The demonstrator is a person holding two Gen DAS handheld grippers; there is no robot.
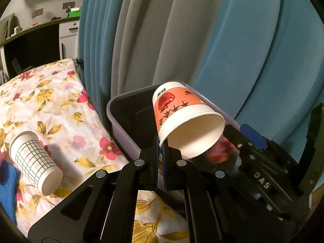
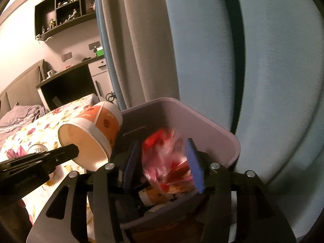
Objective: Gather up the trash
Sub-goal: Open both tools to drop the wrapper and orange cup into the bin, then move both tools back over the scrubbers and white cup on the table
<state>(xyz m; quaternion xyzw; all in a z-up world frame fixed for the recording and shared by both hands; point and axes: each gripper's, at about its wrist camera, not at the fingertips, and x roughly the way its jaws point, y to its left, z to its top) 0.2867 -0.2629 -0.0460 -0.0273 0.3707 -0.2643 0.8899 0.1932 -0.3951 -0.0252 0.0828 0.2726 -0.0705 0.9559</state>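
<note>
My left gripper (image 1: 161,151) is shut on the rim of an orange and white paper cup (image 1: 182,113), held tilted over the lavender trash bin (image 1: 121,121). The cup also shows in the right wrist view (image 2: 91,137). My right gripper (image 2: 164,162) is over the bin (image 2: 222,139); its jaws stand wide apart with a blurred red and pink plastic wrapper (image 2: 168,160) between them. I cannot tell whether the pads touch the wrapper. A white paper cup with a grid pattern (image 1: 34,162) lies on its side on the floral bedsheet (image 1: 60,111).
The bin holds other trash, including a small orange-labelled container (image 2: 154,196). Blue and grey curtains (image 1: 202,40) hang right behind the bin. A blue cloth (image 1: 8,186) lies at the bed's left edge. A dark desk and shelves (image 2: 66,81) stand beyond the bed.
</note>
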